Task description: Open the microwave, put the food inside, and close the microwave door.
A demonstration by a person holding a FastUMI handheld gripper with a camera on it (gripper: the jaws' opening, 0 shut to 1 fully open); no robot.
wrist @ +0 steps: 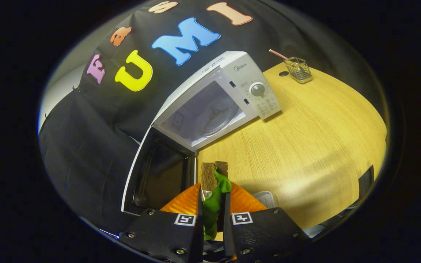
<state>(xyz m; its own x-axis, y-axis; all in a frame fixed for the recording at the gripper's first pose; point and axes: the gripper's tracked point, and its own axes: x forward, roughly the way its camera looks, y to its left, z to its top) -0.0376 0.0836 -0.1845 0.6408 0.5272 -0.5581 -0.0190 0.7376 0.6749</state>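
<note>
Claw [212, 193] grips green-brown food [214, 190] before open, empty-looking microwave [210, 106].

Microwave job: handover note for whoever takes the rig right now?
Gripper: jaws shut on the food, a green piece held between the fingers.
Microwave: on the wooden table, just beyond the fingertips; its door is swung open beside the fingers, and the cavity has only the turntable in it.
Wire basket with a straw stands beyond the microwave, not part of the job.
Done: door opened, food picked up.
Left: carry the food into the cavity, set it on the turntable, release, back out, close the door.
</note>
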